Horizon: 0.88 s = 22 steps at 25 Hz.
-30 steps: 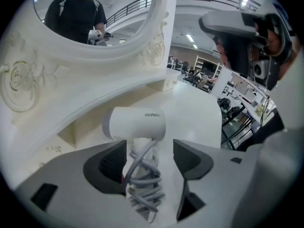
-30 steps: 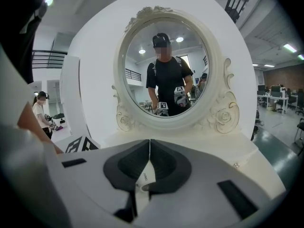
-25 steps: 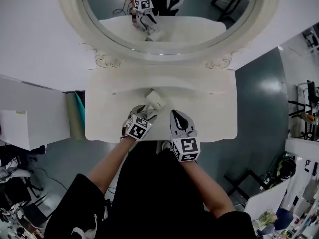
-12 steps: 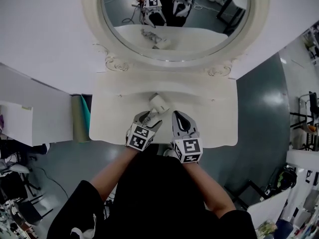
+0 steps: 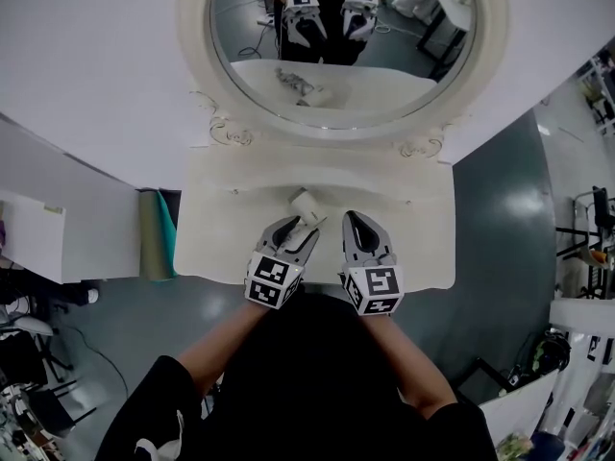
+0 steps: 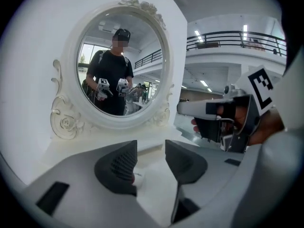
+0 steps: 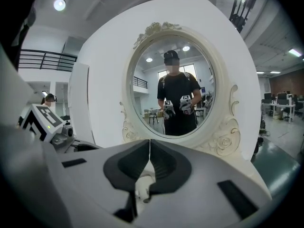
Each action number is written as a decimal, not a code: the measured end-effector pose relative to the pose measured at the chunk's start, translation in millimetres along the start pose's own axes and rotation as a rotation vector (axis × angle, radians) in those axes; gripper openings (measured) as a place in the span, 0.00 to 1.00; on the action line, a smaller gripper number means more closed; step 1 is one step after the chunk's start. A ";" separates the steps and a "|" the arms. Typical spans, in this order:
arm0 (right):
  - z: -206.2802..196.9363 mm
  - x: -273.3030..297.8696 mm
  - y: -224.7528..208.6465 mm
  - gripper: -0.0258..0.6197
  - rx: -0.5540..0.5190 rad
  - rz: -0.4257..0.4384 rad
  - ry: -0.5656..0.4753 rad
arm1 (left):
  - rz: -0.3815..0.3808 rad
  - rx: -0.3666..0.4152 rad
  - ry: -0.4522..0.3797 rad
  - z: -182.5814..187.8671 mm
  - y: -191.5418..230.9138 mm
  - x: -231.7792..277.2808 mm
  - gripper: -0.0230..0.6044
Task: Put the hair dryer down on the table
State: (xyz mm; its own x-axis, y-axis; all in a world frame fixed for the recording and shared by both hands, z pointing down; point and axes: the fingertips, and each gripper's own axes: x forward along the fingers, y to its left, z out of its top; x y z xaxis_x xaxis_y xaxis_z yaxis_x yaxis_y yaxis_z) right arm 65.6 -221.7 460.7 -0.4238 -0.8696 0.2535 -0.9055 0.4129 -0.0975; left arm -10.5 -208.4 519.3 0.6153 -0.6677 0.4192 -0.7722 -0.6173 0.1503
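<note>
Black sleeves (image 5: 173, 392) and bare forearms (image 5: 226, 320) are seen nearest, with a gripper carried in each hand over the near edge of a white table (image 5: 221, 243). On the left, the left gripper (image 5: 296, 230) is held with its jaws apart. In its own view a clear gap is shown between the dark pads of the left gripper (image 6: 151, 146), and nothing is clamped there. On the right, the right gripper (image 5: 357, 221) is held level with it, near but apart. In the right gripper view, the jaws of the right gripper (image 7: 149, 144) are pressed together at the tips. A small white shape is seen through the opening below those tips, and what it is cannot be told.

Just beyond the left gripper, the white dryer (image 5: 306, 205) is laid on the table top, near its middle. A small part of the dryer (image 6: 138, 177) is shown low beside the left pad; whether it is touched cannot be told.

Farther off, an oval mirror (image 5: 356, 36) in a carved white frame is stood at the table's far edge, against a white wall (image 5: 86, 56). In the glass the person, both grippers and the dryer are reflected.
</note>
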 end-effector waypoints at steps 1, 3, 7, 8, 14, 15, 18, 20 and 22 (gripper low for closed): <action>2.6 -1.2 0.8 0.07 0.002 0.002 -0.006 | 0.010 -0.001 -0.016 6.6 -0.5 -2.6 0.33; 7.2 -1.3 2.5 0.07 0.001 0.011 -0.015 | 0.032 -0.007 -0.037 17.9 -1.8 -7.2 0.25; 20.2 4.5 3.7 0.07 -0.024 0.032 -0.030 | 0.056 0.006 -0.102 44.1 -4.2 -15.3 0.12; 25.1 5.4 3.0 0.07 -0.022 0.035 -0.037 | 0.057 0.008 -0.119 50.7 -3.7 -16.9 0.09; 53.5 0.8 -3.1 0.07 -0.031 -0.010 -0.124 | 0.076 -0.016 -0.233 86.3 4.6 -28.0 0.06; 56.0 0.4 -2.2 0.07 -0.037 -0.014 -0.135 | 0.079 -0.016 -0.250 90.8 5.2 -29.6 0.06; 57.1 4.7 3.6 0.07 -0.064 -0.010 -0.130 | 0.083 -0.007 -0.256 96.3 7.0 -29.6 0.06; 54.6 7.8 7.4 0.07 -0.068 -0.003 -0.116 | 0.084 -0.001 -0.253 97.6 8.1 -29.3 0.06; 52.1 9.9 9.9 0.07 -0.072 0.004 -0.106 | 0.087 0.003 -0.255 98.8 9.0 -29.3 0.06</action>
State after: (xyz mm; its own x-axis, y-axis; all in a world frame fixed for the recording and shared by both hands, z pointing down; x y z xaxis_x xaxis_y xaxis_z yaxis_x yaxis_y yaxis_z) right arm 51.3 -240.4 412.2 -0.4308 -0.8899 0.1497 -0.9016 0.4317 -0.0286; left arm -19.8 -235.5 419.9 0.5671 -0.8013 0.1908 -0.8236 -0.5541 0.1206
